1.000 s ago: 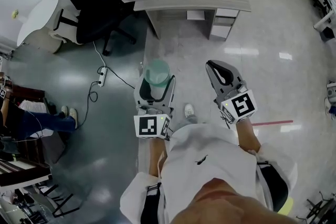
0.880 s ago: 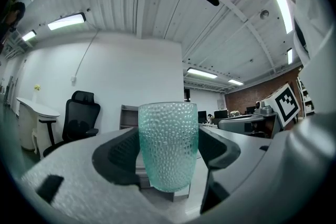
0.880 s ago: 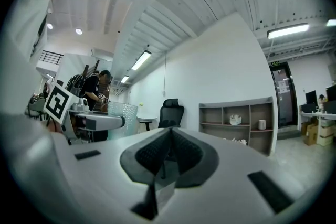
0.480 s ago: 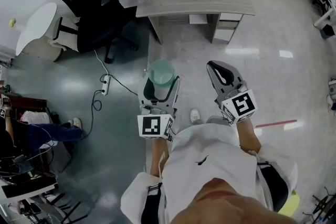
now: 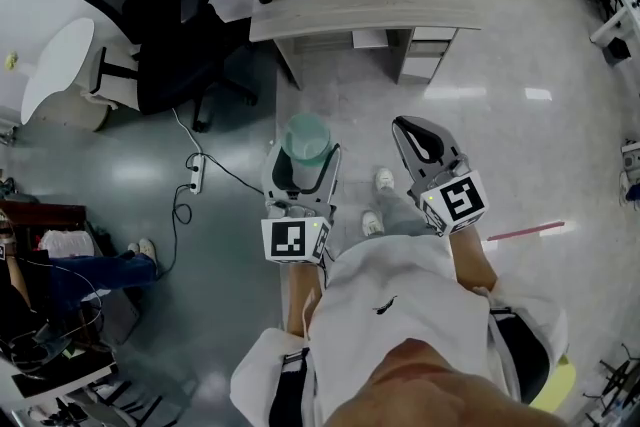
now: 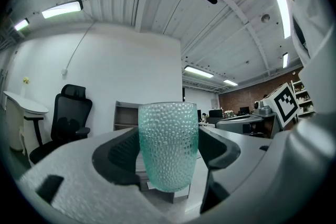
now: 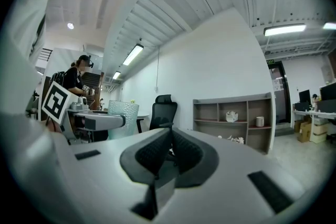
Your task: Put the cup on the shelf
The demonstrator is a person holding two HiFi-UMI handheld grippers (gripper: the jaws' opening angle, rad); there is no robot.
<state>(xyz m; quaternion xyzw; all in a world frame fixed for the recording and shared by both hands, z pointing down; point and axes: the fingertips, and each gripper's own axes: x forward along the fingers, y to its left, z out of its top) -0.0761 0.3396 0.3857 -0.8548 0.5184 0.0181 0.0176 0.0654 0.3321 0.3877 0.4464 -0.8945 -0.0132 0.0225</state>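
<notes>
The left gripper (image 5: 304,158) is clamped on the upright green dimpled cup (image 6: 168,145); the right gripper (image 7: 169,152) beside it is closed, empty.

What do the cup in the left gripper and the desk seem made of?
The cup looks like teal-tinted glass or clear plastic: translucent, with a dimpled surface. The desk looks like matte grey wood-grain laminate, going by faint streaks along its top.

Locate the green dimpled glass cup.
Head view, centre-left: the green dimpled glass cup stands upright in the left hand-held gripper, before the grey desk.
</notes>
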